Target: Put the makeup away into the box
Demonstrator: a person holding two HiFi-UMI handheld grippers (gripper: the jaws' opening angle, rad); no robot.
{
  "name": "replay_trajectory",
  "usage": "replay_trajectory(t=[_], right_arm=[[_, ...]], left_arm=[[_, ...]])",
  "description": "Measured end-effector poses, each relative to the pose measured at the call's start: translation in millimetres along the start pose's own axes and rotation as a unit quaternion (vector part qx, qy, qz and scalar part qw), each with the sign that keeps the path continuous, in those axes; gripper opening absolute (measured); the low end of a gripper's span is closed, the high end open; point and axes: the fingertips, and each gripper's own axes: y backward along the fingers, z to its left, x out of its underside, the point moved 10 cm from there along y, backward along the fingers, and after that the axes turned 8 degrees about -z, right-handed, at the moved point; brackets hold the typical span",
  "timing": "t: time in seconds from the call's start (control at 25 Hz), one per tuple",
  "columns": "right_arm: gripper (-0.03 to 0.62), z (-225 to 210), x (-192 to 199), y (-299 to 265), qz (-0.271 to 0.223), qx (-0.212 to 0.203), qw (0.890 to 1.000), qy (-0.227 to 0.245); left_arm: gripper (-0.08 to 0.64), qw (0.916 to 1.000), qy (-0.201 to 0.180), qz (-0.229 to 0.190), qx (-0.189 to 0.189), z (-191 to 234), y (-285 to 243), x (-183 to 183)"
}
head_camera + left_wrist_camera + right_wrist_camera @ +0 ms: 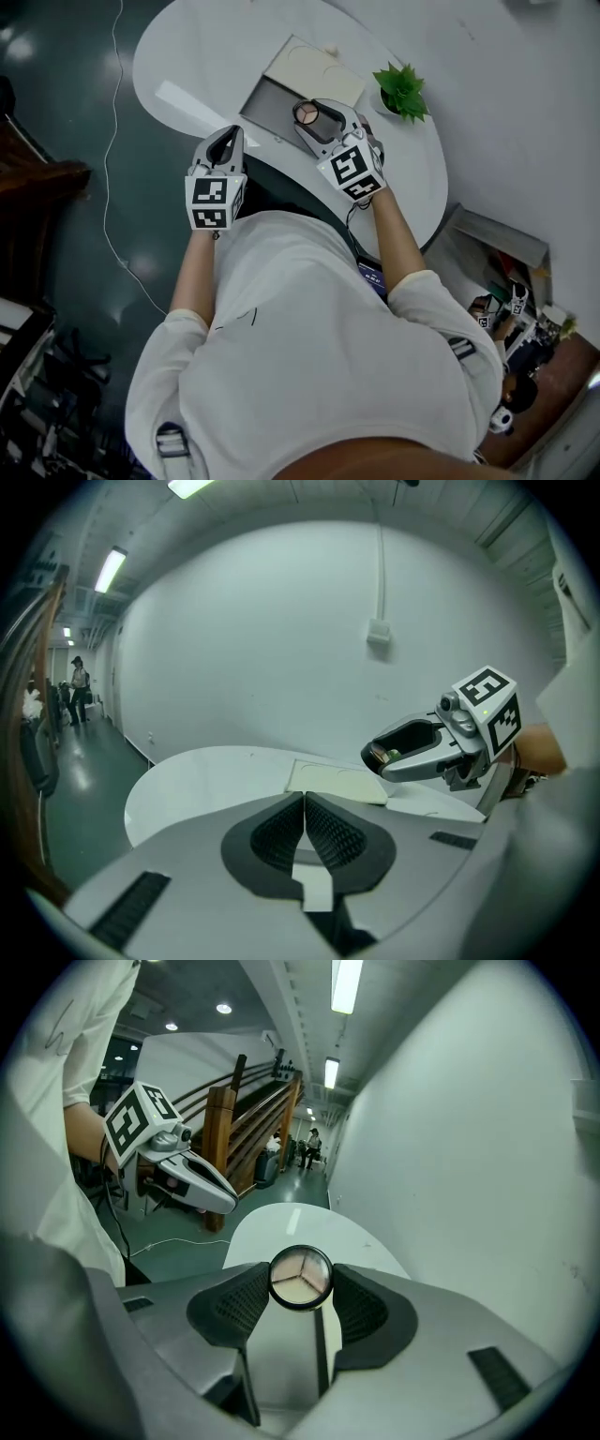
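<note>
We hold the round compact (300, 1279) pinched in right gripper (317, 116) fingers | open box (270, 101) on surface (187, 56), just at compact's 10 o'clock | left gripper (305, 808) fingers pressed together, empty | we judge right nearer.

— From where is the desk (187, 56) seen?
— From overhead, steeply downward. It is also viewed closely along the left tongs (305, 803) toward the wall (281, 621), and along the right tongs (300, 1283) toward a corridor (309, 1159).
</note>
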Motion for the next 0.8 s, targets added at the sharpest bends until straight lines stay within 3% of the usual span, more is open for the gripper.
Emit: replay_trajectory(t=[0.28,0.44,0.8], right_arm=[[0.212,12,-9,-39,0.021,-0.039,0.998,0.041],[0.212,14,-9,-61,0.035,-0.056,0.997,0.041],[0.212,12,15,-109,0.081,-0.068,0.990,-0.095]], left_arm=[[0.023,0.9989,0.026,0.014,-0.037,24,17,20],[0.023,0.9975,0.041,0.017,-0.055,40,21,29],[0.023,0.9941,0.064,0.030,-0.083,78,33,45]])
